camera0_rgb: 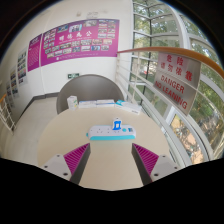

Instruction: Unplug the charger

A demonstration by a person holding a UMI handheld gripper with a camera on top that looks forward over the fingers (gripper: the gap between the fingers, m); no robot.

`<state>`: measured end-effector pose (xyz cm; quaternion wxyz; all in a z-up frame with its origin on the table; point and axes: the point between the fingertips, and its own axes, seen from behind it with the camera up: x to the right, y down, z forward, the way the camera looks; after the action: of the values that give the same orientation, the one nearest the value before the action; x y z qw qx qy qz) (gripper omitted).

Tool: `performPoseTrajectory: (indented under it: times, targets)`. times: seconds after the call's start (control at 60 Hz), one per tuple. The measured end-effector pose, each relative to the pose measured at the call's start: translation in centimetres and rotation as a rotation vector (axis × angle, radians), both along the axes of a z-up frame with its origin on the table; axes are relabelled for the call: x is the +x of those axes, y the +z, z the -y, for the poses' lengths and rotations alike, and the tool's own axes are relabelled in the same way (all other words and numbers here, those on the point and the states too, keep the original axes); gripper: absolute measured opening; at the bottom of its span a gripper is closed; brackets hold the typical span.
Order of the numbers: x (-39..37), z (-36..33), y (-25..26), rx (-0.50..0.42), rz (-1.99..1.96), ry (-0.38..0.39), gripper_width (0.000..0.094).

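A white power strip lies on the beige round table, just ahead of my fingers. A small blue and white charger is plugged into its top, near the right end. My gripper is open and empty, with the pink pads spread wide on either side. The strip sits beyond the fingertips, roughly centred between them. Nothing lies between the fingers.
A grey curved booth seat wraps the far side of the table, with white papers lying there. A glass wall with red lettering stands to the right. Pink posters hang on the far wall.
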<state>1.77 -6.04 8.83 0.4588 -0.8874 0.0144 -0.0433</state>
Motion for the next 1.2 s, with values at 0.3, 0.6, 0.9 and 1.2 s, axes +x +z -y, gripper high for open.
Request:
performPoseTrajectory:
  times: [0.3,0.6,0.9,1.2]
  targets:
    - [3.8,-14.4,-4.9,0.013,0.030,-0.052,0.0749]
    - [3.5,-17.4,-7.2,0.019,0.010,-0.003,0.0235]
    - [2.9,-20.0,3.1,0.262,0.024,0.041,0.0084]
    - [8.2,-22.4,23.9,0.562,-0.003,0.059,0.0085]
